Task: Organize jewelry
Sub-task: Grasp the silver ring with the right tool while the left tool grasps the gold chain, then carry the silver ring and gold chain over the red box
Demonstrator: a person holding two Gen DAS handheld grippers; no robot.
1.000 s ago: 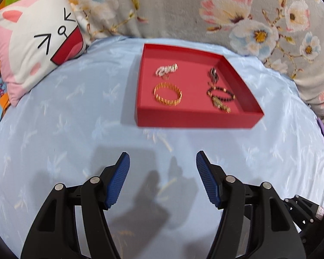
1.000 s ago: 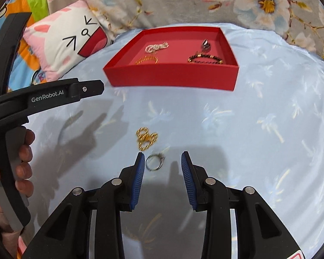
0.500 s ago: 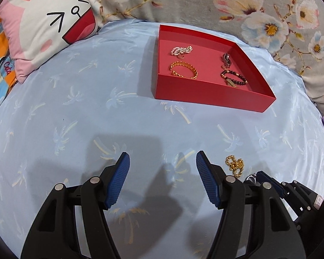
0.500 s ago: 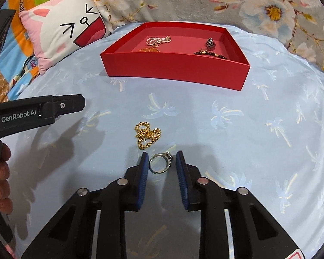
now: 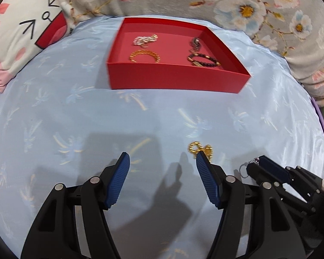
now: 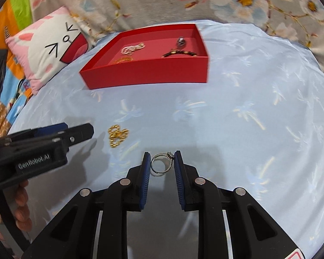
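A red tray (image 5: 175,79) (image 6: 144,73) sits at the far side of the light-blue cloth, holding a pearl piece (image 5: 144,40), a gold bracelet (image 5: 144,56), a dark bead bracelet (image 5: 203,60) and a dark charm (image 6: 181,41). A gold chain (image 5: 199,149) (image 6: 117,136) lies loose on the cloth by my open, empty left gripper (image 5: 162,172) (image 6: 75,137), just past its right fingertip. My right gripper (image 6: 162,164) has closed on a silver ring (image 6: 162,164) (image 5: 244,170), which stands between its blue pads.
A pink-and-white cat pillow (image 5: 21,32) (image 6: 47,51) lies at the far left. A grey floral fabric (image 5: 226,6) rises behind the tray. A colourful patterned sheet (image 6: 4,43) shows at the left edge.
My right gripper's pads have narrowed onto the ring. My left gripper has shifted towards the gold chain, so the chain now sits by its right fingertip.
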